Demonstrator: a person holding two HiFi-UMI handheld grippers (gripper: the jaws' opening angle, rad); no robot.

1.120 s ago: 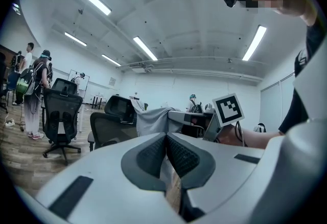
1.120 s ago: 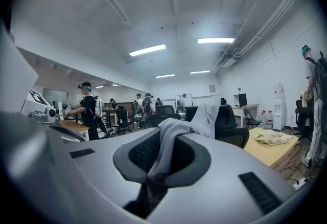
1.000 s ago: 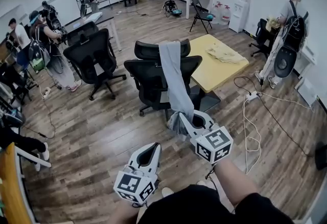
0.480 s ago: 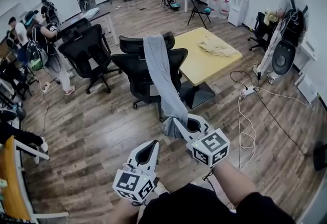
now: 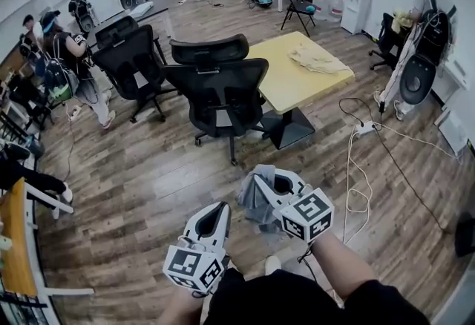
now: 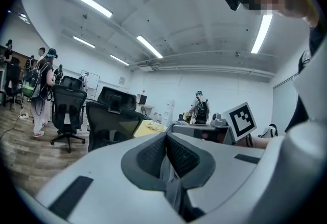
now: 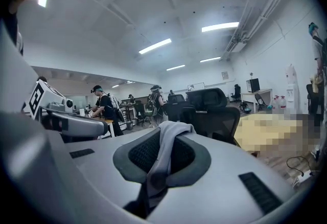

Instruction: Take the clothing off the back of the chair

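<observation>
The grey clothing (image 5: 254, 201) is off the chair and hangs in a bunch from my right gripper (image 5: 261, 179), which is shut on it. In the right gripper view a fold of the clothing (image 7: 166, 154) spills up over the closed pads of my right gripper (image 7: 163, 136). The black office chair (image 5: 223, 90) stands ahead with its back bare, and it also shows past the jaws (image 7: 209, 110). My left gripper (image 5: 220, 210) is held low beside the right one, a little nearer me. Its jaws (image 6: 166, 138) are shut, and no clothing shows in them in the head view.
A yellow table (image 5: 297, 82) with a beige cloth (image 5: 315, 58) stands right of the chair. More black chairs (image 5: 133, 67) and several people are at the left. A person stands at the far right (image 5: 427, 27). A white cable (image 5: 355, 168) trails across the wood floor.
The clothing slid off the chair back and now hangs bunched at my right gripper. Both grippers drew back from the chair toward me.
</observation>
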